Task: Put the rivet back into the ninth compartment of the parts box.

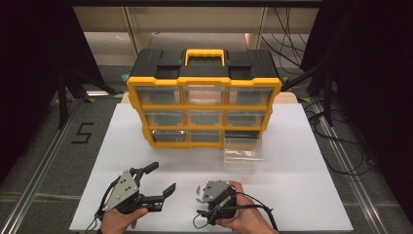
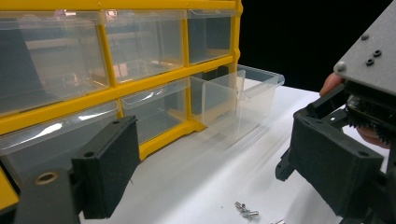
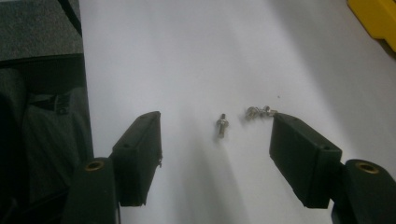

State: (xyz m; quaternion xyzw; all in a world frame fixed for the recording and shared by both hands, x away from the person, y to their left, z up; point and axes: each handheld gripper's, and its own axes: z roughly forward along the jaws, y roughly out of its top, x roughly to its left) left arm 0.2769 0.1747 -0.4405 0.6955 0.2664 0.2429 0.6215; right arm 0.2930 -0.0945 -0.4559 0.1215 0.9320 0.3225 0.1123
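The right gripper (image 3: 217, 140) hangs low over the white table (image 1: 302, 195), jaws spread and pinching nothing, with a small bolt (image 3: 222, 126) lying on the tabletop between them. In the right gripper view the bolt sits at about 12 o'clock from the midpoint of the jaws, just ahead of the pads, its long axis running roughly 12 to 6, along the jaws' reach and across their closing line. A second cluster of screws (image 3: 259, 111) lies at about 1 o'clock, almost touching the tip of the right-side jaw, near enough that it could be nudged or caught as the jaws close. In the high view the right gripper (image 1: 207, 192) points toward 10 o'clock at the bolts (image 1: 198, 189), and it is plainly the nearer hand. The left gripper (image 1: 158, 179) rests well apart at 9 o'clock from them, jaws wide and empty. The bottom-right drawer (image 1: 243, 152) stands pulled out of the yellow organiser (image 1: 204, 80), at about 1 o'clock from the bolt.
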